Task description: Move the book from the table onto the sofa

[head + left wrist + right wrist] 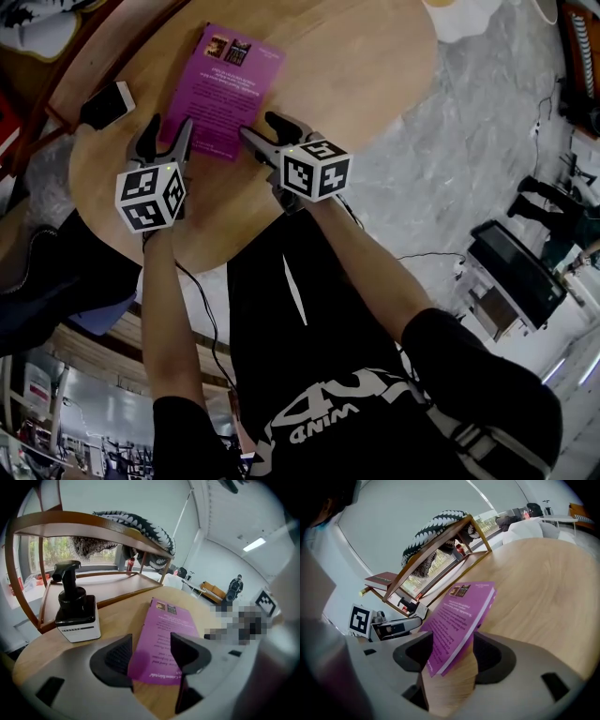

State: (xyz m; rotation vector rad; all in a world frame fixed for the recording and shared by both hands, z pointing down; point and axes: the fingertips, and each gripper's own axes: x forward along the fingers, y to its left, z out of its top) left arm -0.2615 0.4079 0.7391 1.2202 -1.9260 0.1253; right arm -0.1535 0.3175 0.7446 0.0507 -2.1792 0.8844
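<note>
A thin purple book lies flat on the round wooden table. Both grippers are at its near edge. My left gripper stands open, and in the left gripper view the book's near left corner shows in the gap of the left gripper with room on both sides. My right gripper is open too. In the right gripper view the book's near right corner lies within the right gripper, and its page edge faces the right jaw.
A black-and-white pump bottle stands on the table left of the book. Behind it is a wooden frame shelf draped with a patterned cloth. A red book rests on the frame. Grey stone floor lies beyond the table's right edge.
</note>
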